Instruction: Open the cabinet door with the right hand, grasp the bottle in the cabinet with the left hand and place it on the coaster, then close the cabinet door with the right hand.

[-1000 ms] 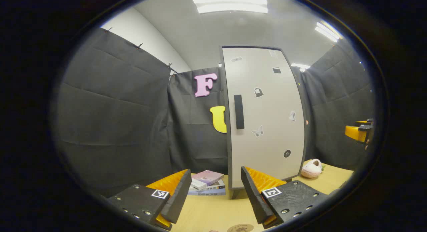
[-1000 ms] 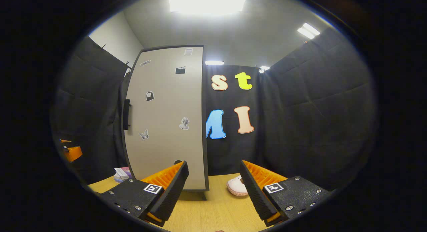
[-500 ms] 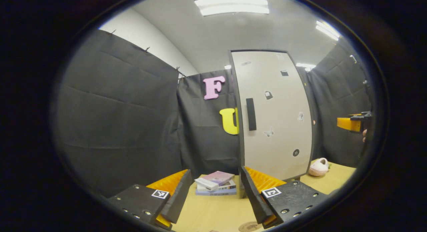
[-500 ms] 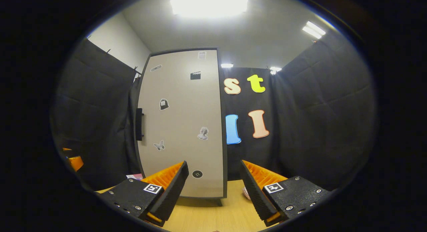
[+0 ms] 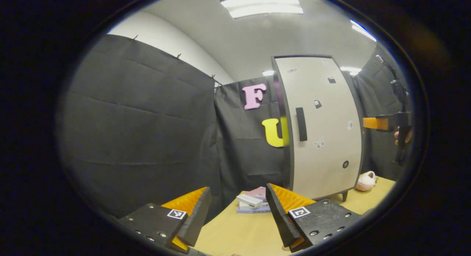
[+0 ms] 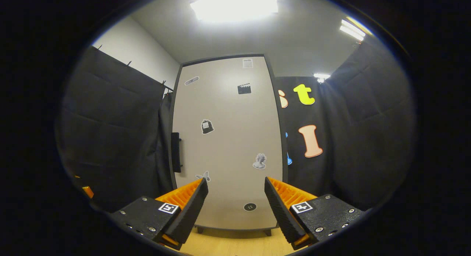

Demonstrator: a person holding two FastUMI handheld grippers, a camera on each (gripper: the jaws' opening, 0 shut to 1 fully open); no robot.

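With both tongs wide and empty, the right tongs (image 6: 235, 201) face the shut cabinet door (image 6: 228, 145) filling the frame's centre, a stiff, probably light panel best taken by its black vertical handle (image 6: 176, 152) at centre left.

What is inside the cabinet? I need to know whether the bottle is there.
That cannot be seen: the cabinet door is shut, with stickers and a black handle on it. Both grippers are open and away from it.
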